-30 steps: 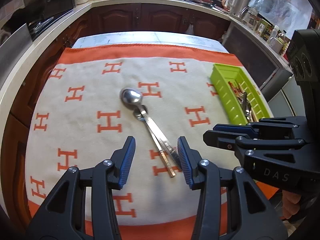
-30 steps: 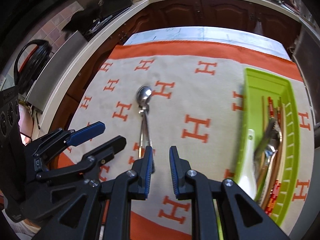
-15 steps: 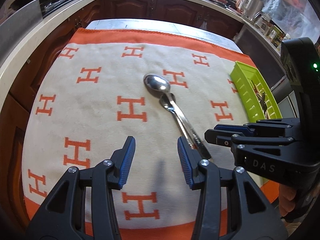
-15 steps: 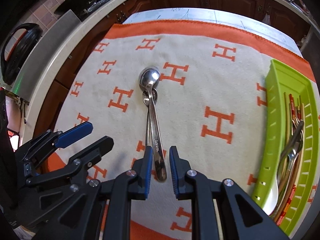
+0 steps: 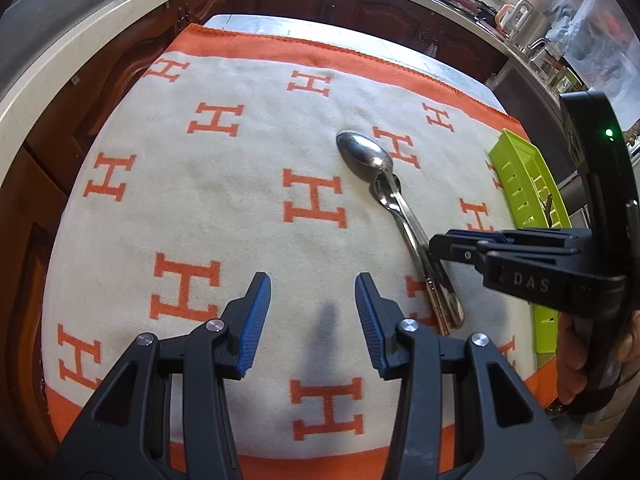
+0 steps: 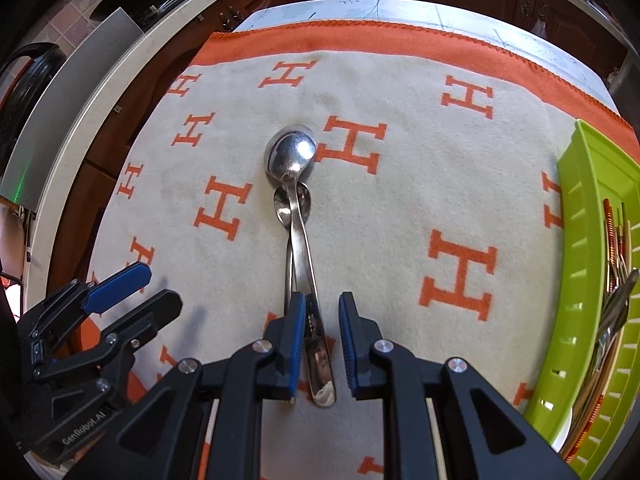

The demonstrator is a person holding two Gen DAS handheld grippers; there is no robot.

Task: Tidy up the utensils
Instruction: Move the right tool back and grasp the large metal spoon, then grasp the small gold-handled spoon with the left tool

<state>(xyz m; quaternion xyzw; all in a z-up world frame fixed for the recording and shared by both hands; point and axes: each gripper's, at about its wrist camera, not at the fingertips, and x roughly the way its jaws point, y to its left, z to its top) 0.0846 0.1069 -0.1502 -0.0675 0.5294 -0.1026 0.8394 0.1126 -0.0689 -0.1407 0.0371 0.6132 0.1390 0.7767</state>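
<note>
Two steel spoons lie overlapped on the H-patterned cloth [image 5: 224, 184]. The large spoon [image 5: 364, 154] [image 6: 290, 156] rests on top of the small spoon [image 5: 378, 194] [image 6: 280, 210], and both handles run toward me. My right gripper [image 6: 322, 304] [image 5: 434, 242] hangs low over the handle ends. Its jaws stand slightly apart with the large spoon's handle between them, and a gap shows on the right side. My left gripper [image 5: 311, 284] [image 6: 156, 286] is open over bare cloth to the left of the handles, with nothing between its fingers.
A lime green tray [image 5: 520, 172] [image 6: 580, 200] at the cloth's right edge holds several utensils [image 6: 616, 280]. A hand [image 5: 576, 356] holds the right gripper. Dark wooden cabinets and a pale counter ring the table on the far and left sides.
Both grippers have come down and forward toward the spoons. The right gripper's jaws now straddle the handle ends, which lay ahead of them before. Neither jaw width has changed.
</note>
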